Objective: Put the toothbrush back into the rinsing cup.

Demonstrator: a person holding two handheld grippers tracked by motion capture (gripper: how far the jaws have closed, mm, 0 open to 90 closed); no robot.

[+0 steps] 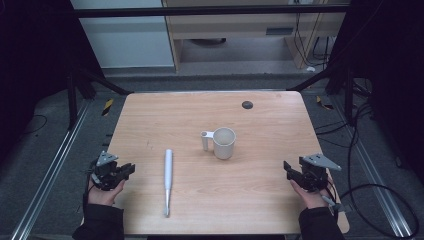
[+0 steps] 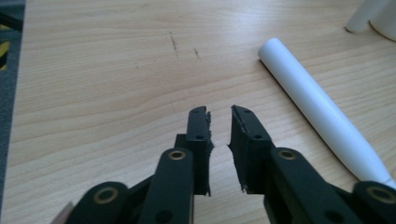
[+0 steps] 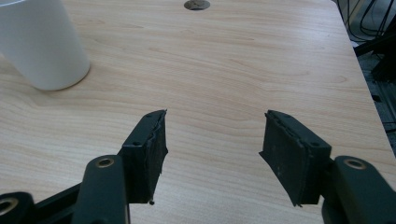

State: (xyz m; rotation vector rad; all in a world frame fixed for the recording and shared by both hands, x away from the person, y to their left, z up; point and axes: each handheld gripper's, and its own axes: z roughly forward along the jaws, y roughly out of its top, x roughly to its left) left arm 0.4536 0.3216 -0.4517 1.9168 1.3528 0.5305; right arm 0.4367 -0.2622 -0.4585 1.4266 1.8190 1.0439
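Observation:
A white mug [image 1: 224,143] stands upright near the middle of the wooden table [image 1: 260,195], its handle [image 1: 205,140] pointing left. Left of it lies a long white tapered rod [image 1: 168,175], running front to back. My left gripper [image 1: 131,169] rests at the table's left edge, its jaws only a narrow gap apart with nothing between them. In the left gripper view the left gripper [image 2: 220,114] points at bare wood, with the rod [image 2: 322,112] to its right. My right gripper [image 1: 287,167] sits at the right edge, wide open and empty. In the right gripper view the right gripper [image 3: 215,116] has the mug [image 3: 42,42] off to its far left.
A dark round grommet [image 1: 247,104] is set in the table near its far edge, and the same grommet [image 3: 196,4] lies ahead of the right gripper. Cables lie on the floor [image 1: 380,200] to the right. Metal frame rails run along both sides.

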